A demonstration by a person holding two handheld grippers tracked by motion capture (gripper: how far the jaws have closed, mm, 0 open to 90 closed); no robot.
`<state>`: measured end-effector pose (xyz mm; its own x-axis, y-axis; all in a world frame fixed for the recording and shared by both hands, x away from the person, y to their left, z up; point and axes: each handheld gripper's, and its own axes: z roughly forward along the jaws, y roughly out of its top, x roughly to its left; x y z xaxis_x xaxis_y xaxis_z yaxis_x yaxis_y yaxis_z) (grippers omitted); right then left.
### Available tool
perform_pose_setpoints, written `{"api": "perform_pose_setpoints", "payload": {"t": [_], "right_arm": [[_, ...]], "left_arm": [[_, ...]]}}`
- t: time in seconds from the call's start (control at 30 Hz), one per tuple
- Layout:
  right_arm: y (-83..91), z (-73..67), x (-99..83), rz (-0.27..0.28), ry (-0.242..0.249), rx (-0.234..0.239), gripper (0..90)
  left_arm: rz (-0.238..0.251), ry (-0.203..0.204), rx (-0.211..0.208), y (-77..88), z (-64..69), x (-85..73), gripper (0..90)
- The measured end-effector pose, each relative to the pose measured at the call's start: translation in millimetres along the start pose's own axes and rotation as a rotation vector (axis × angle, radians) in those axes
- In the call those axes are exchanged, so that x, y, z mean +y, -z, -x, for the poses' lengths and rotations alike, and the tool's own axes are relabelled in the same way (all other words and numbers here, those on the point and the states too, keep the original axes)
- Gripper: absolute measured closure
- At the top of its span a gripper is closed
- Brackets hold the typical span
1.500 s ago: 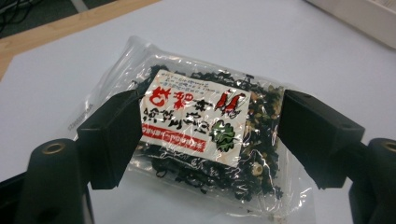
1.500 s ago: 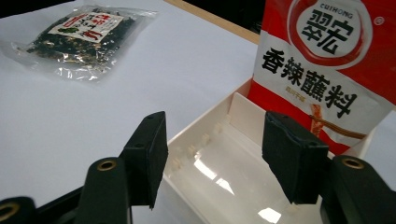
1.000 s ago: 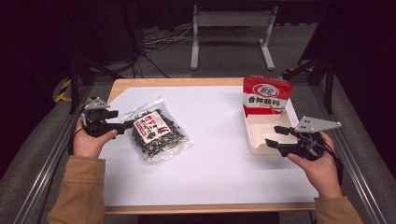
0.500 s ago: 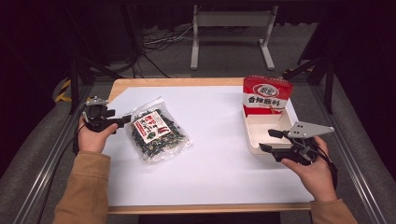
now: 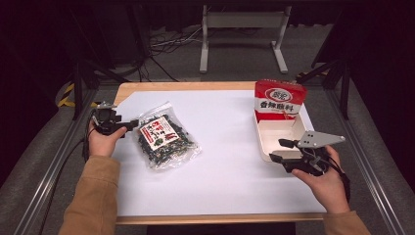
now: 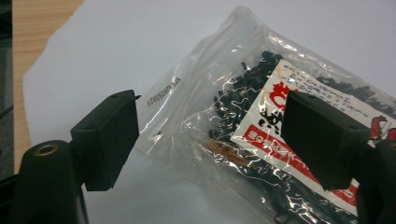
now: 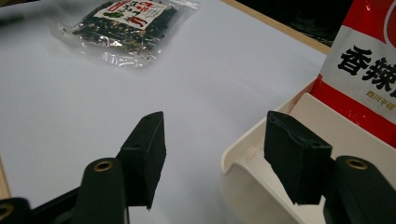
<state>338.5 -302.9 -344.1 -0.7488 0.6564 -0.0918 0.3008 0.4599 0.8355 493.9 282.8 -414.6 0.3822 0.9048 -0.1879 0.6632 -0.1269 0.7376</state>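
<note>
A clear bag of dark pieces with a red and white label (image 5: pixel 164 139) lies on the left of the white table top (image 5: pixel 225 161). My left gripper (image 5: pixel 128 125) stands open at the bag's left edge. In the left gripper view the bag (image 6: pixel 243 107) spreads between and beyond the left gripper (image 6: pixel 212 112), whose pads do not press on it. My right gripper (image 5: pixel 279 149) is open at the near left corner of a white tray (image 5: pixel 274 139). In the right gripper view that tray corner (image 7: pixel 247 154) sits between the jaws of the right gripper (image 7: pixel 215 135). A red and white packet (image 5: pixel 280 100) stands in the tray's far end.
The table's wooden edge (image 5: pixel 195 86) shows at the back. A metal frame rail (image 5: pixel 54 161) runs along the left side, another rail (image 5: pixel 372 161) along the right. A white stand (image 5: pixel 242 34) and cables lie on the floor beyond. White surface stretches between bag and tray.
My left gripper has come down and closer to the bag's left edge. My right gripper has barely shifted beside the tray.
</note>
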Motion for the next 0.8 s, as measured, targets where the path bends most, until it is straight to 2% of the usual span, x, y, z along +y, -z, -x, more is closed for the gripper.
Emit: {"api": "perform_pose_setpoints", "payload": {"t": [0.2, 0.27, 0.33, 0.43, 0.57, 0.67, 0.8], "right_arm": [[0.1, -4.0, -1.6, 0.002, -0.005, -0.002, 38.5], [-0.2, -5.5, -2.2, 0.002, -0.006, -0.001, 38.4], [-0.6, -6.5, -2.9, 0.002, -0.005, -0.001, 38.4], [0.4, -8.4, -4.1, -0.001, -0.008, -0.004, 38.3], [2.3, -9.0, -6.2, -0.001, -0.013, -0.009, 38.1], [2.7, -9.7, -6.5, 0.001, -0.012, -0.011, 37.9], [1.0, -10.6, -6.5, 0.0, -0.006, -0.008, 37.5]], "left_arm": [[-0.016, 0.023, -0.004, -16.9, -5.6, -2.4, 20.5], [-0.032, 0.015, 0.001, -21.6, -6.6, -3.4, 22.2], [-0.039, 0.024, 0.005, -25.4, -8.6, -4.5, 22.7], [-0.043, 0.043, -0.006, -30.1, -11.4, -5.9, 23.0], [-0.078, 0.056, -0.027, -37.6, -13.2, -8.4, 23.2], [-0.073, 0.067, -0.046, -36.9, -15.4, -8.3, 24.7], [-0.075, 0.055, -0.047, -38.0, -16.4, -9.3, 26.2]]}}
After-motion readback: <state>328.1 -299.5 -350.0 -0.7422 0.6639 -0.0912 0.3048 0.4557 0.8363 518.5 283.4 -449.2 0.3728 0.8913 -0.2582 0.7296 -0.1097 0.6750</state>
